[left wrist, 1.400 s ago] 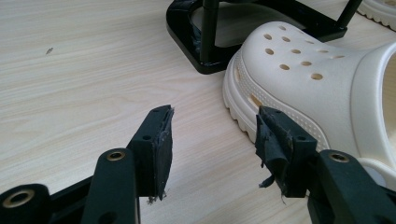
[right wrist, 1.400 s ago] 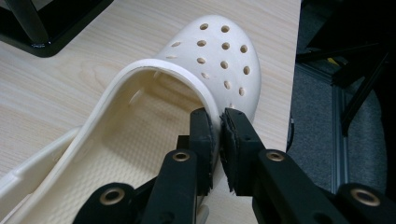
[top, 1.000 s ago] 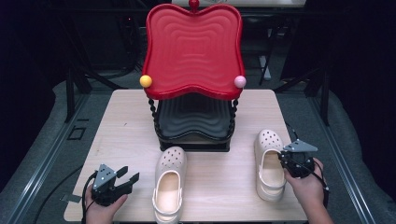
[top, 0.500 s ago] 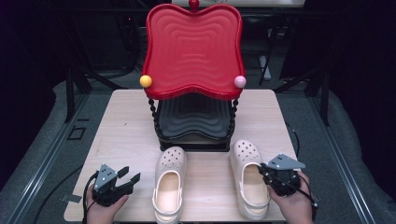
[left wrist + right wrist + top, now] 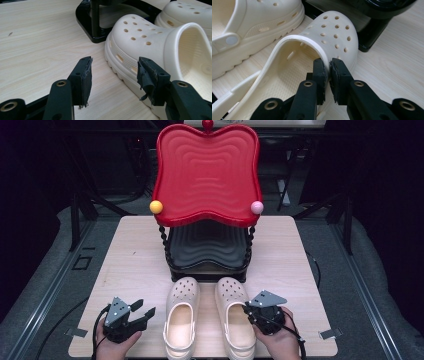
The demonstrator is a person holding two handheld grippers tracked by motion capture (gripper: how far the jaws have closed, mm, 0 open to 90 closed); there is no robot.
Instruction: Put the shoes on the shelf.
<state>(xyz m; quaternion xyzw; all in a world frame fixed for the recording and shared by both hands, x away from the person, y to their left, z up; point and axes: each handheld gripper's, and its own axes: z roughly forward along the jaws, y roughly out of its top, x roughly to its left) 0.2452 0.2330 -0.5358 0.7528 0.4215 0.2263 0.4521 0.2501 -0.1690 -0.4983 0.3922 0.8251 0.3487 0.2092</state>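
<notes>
Clearly the right gripper (image 5: 327,65) pinches the side wall of the right clog (image 5: 237,316), a thin edge that gives a firm hold for setting it just beside the left clog (image 5: 180,314) before the black-and-red rack (image 5: 207,245). Nearby, the left gripper (image 5: 113,68) rests on the table (image 5: 135,260) with jaws spread and empty, beside the left clog's flank.

I read this as a lab or recording studio rather than a home: my pale wooden table (image 5: 135,260) stands alone on grey floor covering (image 5: 55,255), ringed by black metal stands (image 5: 80,210) and dark surroundings. Tape tabs (image 5: 79,332) mark the table's front corners, and cables (image 5: 125,197) run over the floor behind. The red-and-black two-tier rack (image 5: 207,175) looks like a staged prop.
</notes>
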